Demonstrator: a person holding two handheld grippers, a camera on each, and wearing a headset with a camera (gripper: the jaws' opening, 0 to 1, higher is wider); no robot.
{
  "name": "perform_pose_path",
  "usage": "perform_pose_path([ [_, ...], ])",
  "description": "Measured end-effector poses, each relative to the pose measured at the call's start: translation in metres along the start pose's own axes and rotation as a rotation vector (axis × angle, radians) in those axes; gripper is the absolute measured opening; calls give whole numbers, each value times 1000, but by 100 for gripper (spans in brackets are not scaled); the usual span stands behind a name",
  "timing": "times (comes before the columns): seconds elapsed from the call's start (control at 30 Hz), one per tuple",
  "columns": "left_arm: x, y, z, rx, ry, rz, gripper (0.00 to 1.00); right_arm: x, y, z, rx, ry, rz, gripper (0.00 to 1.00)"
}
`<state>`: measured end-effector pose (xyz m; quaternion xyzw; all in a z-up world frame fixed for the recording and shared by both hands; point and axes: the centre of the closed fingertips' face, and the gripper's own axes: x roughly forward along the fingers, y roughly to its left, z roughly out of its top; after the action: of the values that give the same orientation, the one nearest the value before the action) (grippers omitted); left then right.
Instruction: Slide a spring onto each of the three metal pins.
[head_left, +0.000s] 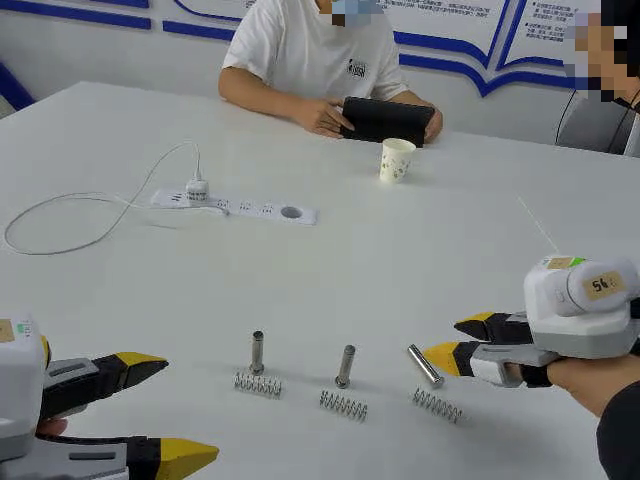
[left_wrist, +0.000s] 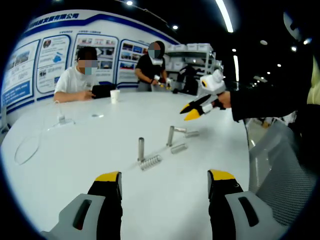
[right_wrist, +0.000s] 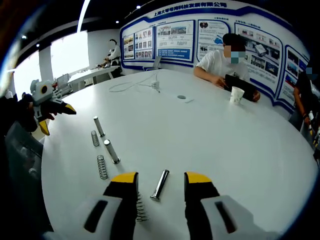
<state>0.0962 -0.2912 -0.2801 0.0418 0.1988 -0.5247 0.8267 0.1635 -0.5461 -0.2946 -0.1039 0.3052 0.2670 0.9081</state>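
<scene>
Two metal pins stand upright on the white table: the left pin (head_left: 257, 352) and the middle pin (head_left: 346, 366). A third pin (head_left: 425, 365) lies on its side. One spring lies in front of each: left spring (head_left: 258, 384), middle spring (head_left: 343, 404), right spring (head_left: 437, 405). My right gripper (head_left: 450, 341) is open just right of the lying pin. In the right gripper view that pin (right_wrist: 160, 184) lies between the yellow-tipped jaws of the gripper (right_wrist: 161, 178), untouched. My left gripper (head_left: 175, 410) is open at the near left, well short of the pins (left_wrist: 141, 149).
A white power strip (head_left: 235, 205) with a plugged cable lies mid-table. A paper cup (head_left: 396, 159) stands farther back. A seated person holds a black tablet (head_left: 385, 118) at the far edge. Another person sits at the far right.
</scene>
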Motion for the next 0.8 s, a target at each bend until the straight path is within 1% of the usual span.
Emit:
perform_pose_path([
  [0.23,1,1,-1,-3,0,0,71,13,0,-3,5,48,-19,33],
  [0.4,0,1,-2,-7,0,2,70,20,-3,-4,19,64,-41,30],
  [0.63,-1,2,-2,-14,-2,3,70,30,-7,-11,29,111,-66,26],
  [0.8,-1,2,-4,-17,-1,4,69,36,-7,-14,36,129,-70,24],
])
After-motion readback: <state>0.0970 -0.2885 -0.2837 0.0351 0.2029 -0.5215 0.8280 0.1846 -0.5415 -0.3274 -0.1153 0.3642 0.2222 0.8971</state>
